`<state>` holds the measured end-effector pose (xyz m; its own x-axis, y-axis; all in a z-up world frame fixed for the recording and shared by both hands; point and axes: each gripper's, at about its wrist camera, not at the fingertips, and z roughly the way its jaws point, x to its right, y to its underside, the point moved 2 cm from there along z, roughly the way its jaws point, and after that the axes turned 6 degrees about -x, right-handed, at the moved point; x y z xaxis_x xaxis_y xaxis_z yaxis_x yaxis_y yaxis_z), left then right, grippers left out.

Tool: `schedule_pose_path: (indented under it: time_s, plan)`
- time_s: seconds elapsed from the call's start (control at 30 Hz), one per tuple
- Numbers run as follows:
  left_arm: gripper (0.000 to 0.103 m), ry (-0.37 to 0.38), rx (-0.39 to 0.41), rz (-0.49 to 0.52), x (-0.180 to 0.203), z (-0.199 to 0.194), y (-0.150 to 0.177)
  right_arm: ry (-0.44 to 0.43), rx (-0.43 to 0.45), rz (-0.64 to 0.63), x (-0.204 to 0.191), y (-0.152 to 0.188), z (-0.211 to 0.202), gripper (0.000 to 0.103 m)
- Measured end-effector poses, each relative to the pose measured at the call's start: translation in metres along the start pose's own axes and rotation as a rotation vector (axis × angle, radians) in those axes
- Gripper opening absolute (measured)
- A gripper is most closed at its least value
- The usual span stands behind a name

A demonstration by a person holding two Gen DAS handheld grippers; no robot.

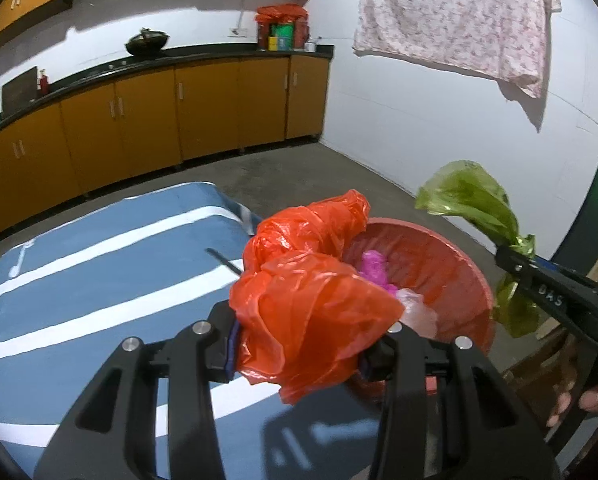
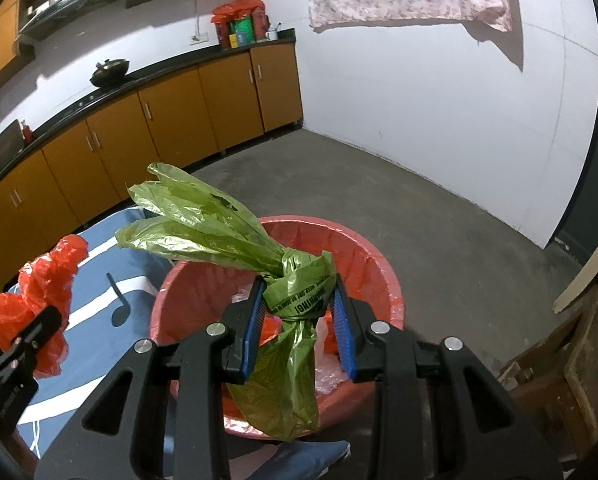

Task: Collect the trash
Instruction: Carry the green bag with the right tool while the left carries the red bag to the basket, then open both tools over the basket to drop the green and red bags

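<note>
My left gripper (image 1: 299,344) is shut on a crumpled red plastic bag (image 1: 307,288) and holds it over the near left rim of a red bin (image 1: 451,256). The bin, lined with red plastic, holds pink and clear plastic scraps (image 1: 379,272). My right gripper (image 2: 299,312) is shut on the knot of a green plastic bag (image 2: 299,292) above the bin (image 2: 363,252). In the left wrist view the right gripper (image 1: 515,264) and green bag (image 1: 471,200) are at the right. In the right wrist view the left gripper (image 2: 39,320) and red bag (image 2: 47,276) are at the left.
A blue mat with white stripes (image 1: 99,272) lies left of the bin. Orange cabinets (image 1: 147,120) under a dark counter line the far wall. A floral cloth (image 1: 451,16) hangs on the white wall. Wooden boards (image 2: 571,360) stand at the right. The floor is bare concrete (image 2: 419,200).
</note>
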<state>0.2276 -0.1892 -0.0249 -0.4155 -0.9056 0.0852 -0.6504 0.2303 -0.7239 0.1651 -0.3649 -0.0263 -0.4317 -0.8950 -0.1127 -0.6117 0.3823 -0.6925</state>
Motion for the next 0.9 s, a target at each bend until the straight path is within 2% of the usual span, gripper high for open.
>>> schedule_pose_path:
  time_s: [0.37, 0.6, 0.77, 0.8, 0.83, 0.9]
  plan:
    - [0.042, 0.081, -0.042, 0.065, 0.038, 0.041, -0.008, -0.015, -0.02, 0.05, 0.013, -0.01, 0.017, 0.033]
    - [0.042, 0.114, -0.069, 0.078, 0.045, 0.063, -0.013, -0.027, -0.016, 0.06, 0.015, -0.013, 0.022, 0.033]
    - [0.044, 0.134, -0.084, 0.079, 0.052, 0.077, -0.016, -0.071, -0.026, 0.071, 0.019, -0.013, 0.025, 0.033]
    - [0.047, 0.136, -0.086, 0.077, 0.052, 0.079, -0.017, -0.084, -0.031, 0.076, 0.022, -0.012, 0.026, 0.033]
    - [0.052, 0.138, -0.089, 0.077, 0.053, 0.08, -0.017, -0.101, -0.034, 0.086, 0.024, -0.011, 0.026, 0.034]
    - [0.055, 0.141, -0.09, 0.076, 0.052, 0.083, -0.016, -0.116, -0.038, 0.096, 0.029, -0.01, 0.026, 0.045]
